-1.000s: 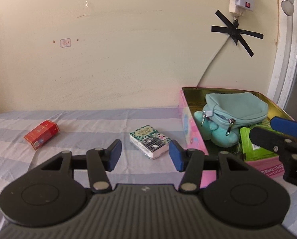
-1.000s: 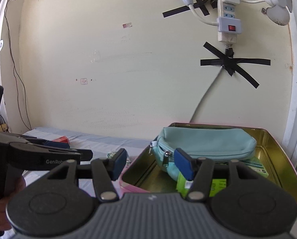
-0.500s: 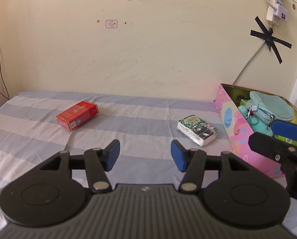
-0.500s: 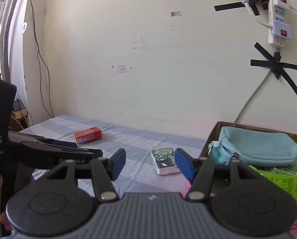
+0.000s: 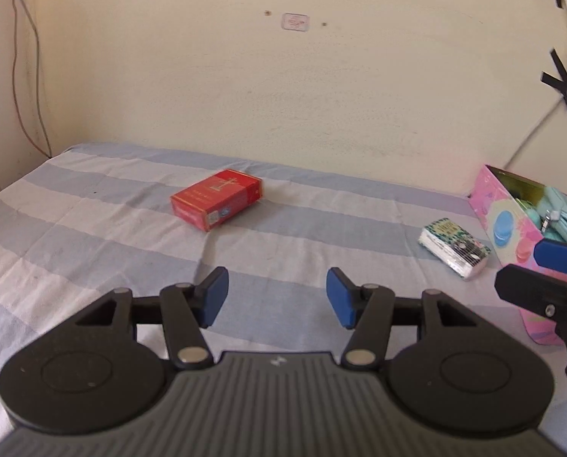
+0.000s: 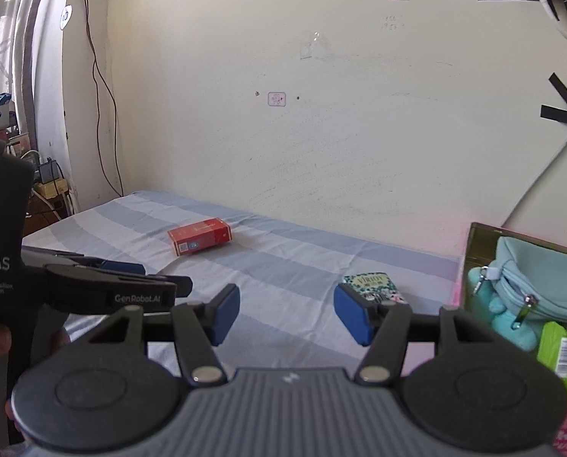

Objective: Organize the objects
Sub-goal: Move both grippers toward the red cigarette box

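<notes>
Both tongs, left gripper [image 5: 277, 297] and right gripper [image 6: 286, 314], stand spread and empty above the striped sheet [image 5: 93, 221]; red box [image 5: 217, 199] lies near its far edge.

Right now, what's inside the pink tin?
In the pink tin: a teal zip pouch, a teal plush toy beneath it, and a green packet. Anything under them is hidden.

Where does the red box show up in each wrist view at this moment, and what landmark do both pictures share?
Left wrist view: the red box lies flat on the striped sheet, left of centre, beyond the gripper.
Right wrist view: the red box lies on the sheet, left of centre, near the wall.
Shared landmark: the small green patterned pack, right of the red box beside the pink tin.
</notes>
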Available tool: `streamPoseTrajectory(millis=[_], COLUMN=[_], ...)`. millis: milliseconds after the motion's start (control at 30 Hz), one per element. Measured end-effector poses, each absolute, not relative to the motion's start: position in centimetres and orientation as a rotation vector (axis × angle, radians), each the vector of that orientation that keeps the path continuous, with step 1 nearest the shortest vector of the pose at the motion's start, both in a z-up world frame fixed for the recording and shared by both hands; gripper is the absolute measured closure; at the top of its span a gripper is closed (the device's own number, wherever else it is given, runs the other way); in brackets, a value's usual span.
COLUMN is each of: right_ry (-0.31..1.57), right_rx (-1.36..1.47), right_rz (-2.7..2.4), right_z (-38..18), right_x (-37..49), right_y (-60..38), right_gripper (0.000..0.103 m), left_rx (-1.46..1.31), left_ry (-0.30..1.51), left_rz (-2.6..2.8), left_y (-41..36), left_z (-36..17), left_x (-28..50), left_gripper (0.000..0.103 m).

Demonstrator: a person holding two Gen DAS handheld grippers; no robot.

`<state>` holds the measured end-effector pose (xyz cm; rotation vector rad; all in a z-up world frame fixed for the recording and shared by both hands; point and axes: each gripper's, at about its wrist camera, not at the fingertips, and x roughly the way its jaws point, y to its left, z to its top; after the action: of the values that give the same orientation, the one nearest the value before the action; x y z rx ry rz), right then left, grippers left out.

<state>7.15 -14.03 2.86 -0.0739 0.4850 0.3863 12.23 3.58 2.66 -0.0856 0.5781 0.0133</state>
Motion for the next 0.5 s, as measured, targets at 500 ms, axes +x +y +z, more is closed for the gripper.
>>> streamPoseTrajectory(millis=[500], right_ry=[0.774], right_rx=[0.164], right_rz=[0.493], right_z=[0.5], right_x=[26.2], right_y=[-3.6], right_gripper=[0.046], left_rx=[-0.603], left_ry=[0.693], left_rz=[0.13], left_y=[16.5], left_z=[0.0], left_x=[21.1], left_gripper=[0.044])
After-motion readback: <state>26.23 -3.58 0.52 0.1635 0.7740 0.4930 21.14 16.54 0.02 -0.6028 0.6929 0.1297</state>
